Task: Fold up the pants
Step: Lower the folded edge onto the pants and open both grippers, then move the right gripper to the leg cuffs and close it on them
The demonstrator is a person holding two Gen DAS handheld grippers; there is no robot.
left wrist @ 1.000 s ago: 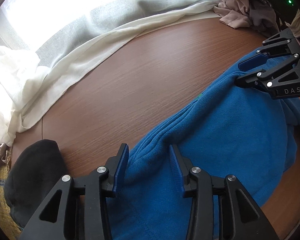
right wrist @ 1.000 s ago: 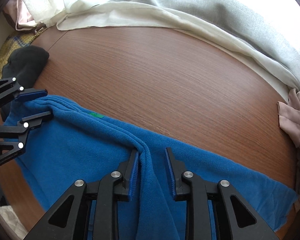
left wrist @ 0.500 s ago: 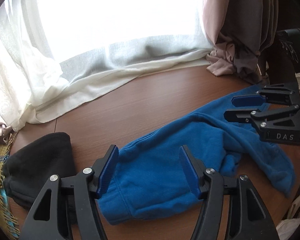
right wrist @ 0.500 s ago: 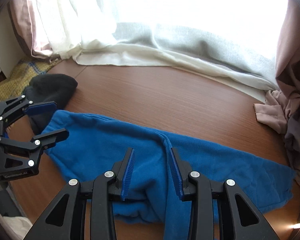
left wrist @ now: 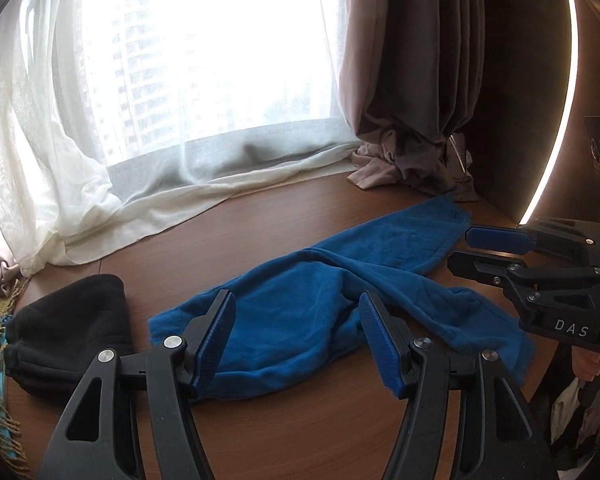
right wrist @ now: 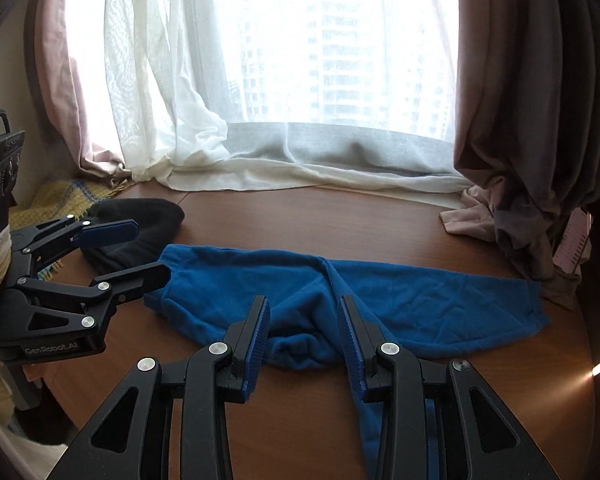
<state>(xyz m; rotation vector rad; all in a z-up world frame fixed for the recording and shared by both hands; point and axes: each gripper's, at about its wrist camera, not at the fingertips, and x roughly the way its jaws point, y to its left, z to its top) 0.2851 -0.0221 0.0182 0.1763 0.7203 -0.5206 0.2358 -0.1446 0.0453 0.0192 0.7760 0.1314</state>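
Blue fleece pants (left wrist: pixel 324 300) lie crumpled on the brown wooden table (left wrist: pixel 260 232). One leg stretches to the far right and the other trails toward the front edge, as the right wrist view (right wrist: pixel 420 300) shows. My left gripper (left wrist: pixel 296 340) is open and empty, raised above the waist end. My right gripper (right wrist: pixel 302 340) is open and empty, above the crotch area. Each gripper shows in the other's view, the right one (left wrist: pixel 460 248) and the left one (right wrist: pixel 148 252), both with jaws apart.
A black garment (left wrist: pixel 72 320) lies at the left of the table beside a yellow woven cloth (right wrist: pixel 60 200). White sheer curtains (right wrist: pixel 260 168) pool along the back edge. Pink-brown drapes (right wrist: pixel 520 200) bunch at the back right.
Both grippers opened, let go of the pants and pulled back and up. The pants dropped onto the table and lie loose.
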